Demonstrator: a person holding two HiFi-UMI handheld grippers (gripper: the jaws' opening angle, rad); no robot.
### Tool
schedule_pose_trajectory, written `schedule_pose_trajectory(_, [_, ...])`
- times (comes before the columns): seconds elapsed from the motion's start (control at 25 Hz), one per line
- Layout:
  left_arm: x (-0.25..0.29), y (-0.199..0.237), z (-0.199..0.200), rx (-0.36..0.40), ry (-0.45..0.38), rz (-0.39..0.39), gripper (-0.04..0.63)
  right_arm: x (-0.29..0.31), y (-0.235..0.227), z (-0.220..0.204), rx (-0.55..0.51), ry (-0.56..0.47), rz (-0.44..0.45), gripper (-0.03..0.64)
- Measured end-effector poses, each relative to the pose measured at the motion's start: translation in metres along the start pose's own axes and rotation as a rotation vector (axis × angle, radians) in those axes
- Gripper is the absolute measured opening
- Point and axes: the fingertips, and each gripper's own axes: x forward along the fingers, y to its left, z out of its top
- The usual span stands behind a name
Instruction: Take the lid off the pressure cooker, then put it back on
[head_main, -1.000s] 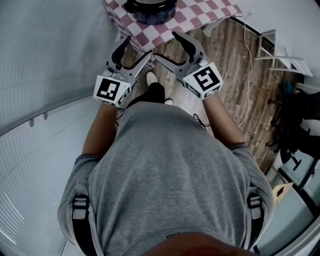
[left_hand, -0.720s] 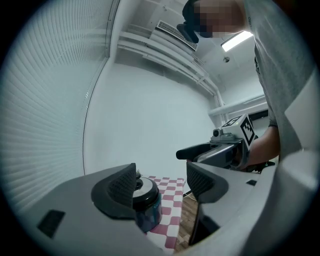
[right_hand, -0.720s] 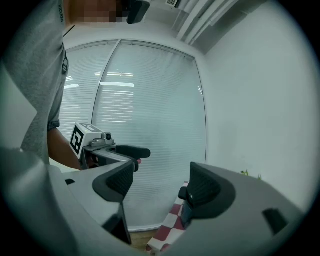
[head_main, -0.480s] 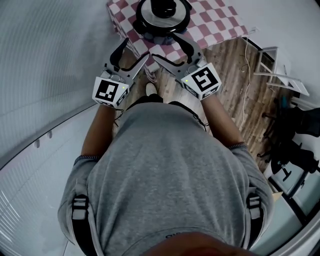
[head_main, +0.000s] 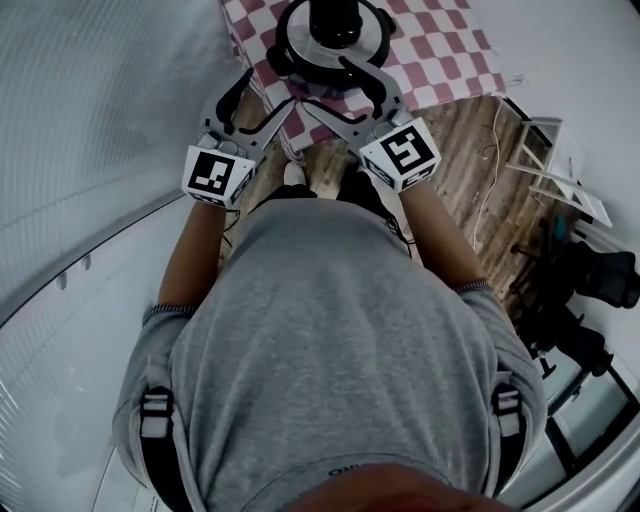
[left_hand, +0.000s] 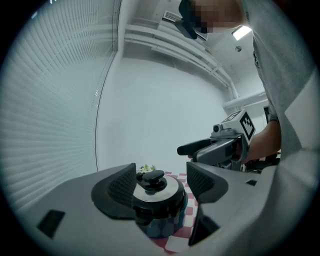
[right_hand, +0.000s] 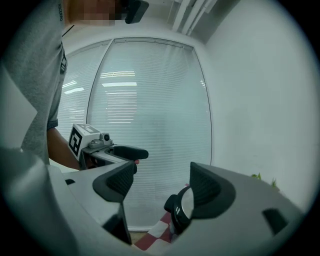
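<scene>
Fingers (left_hand: 120, 189) apart: two grippers (head_main: 267, 92) (head_main: 325, 85), one cooker (head_main: 296, 38).

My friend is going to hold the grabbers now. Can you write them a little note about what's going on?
Left gripper: fingers open, empty, pointed at the pressure cooker, apparently short of it.
Right gripper: fingers open, empty, beside the left one, also not on the cooker.
Things: the cooker stands on the checkered tablecloth with its lid on.
Done: nothing that shows; the lid is untouched.
Left: grip the lid, take it off, then put it back on.
</scene>
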Motion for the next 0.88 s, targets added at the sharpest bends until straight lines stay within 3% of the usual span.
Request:
schedule_pose_trajectory(0.48, [0.058, -0.019, -0.01, -0.013, 0.052, 0.233, 0.341, -0.013, -0.065, -0.017, -0.035, 0.02, 0.223, 0.362])
schedule_pose_trajectory(0.64, [0.082, -0.027, -0.019, 0.008, 0.106, 0.225, 0.341, -0.018, -0.085, -0.025, -0.08, 0.037, 0.26, 0.359])
schedule_pose_trajectory(0.88, [0.114, -0.028, -0.032, 0.11, 0.206, 0.183, 0.341, -0.012, -0.109, -0.038, -0.132, 0.077, 0.312, 0.357])
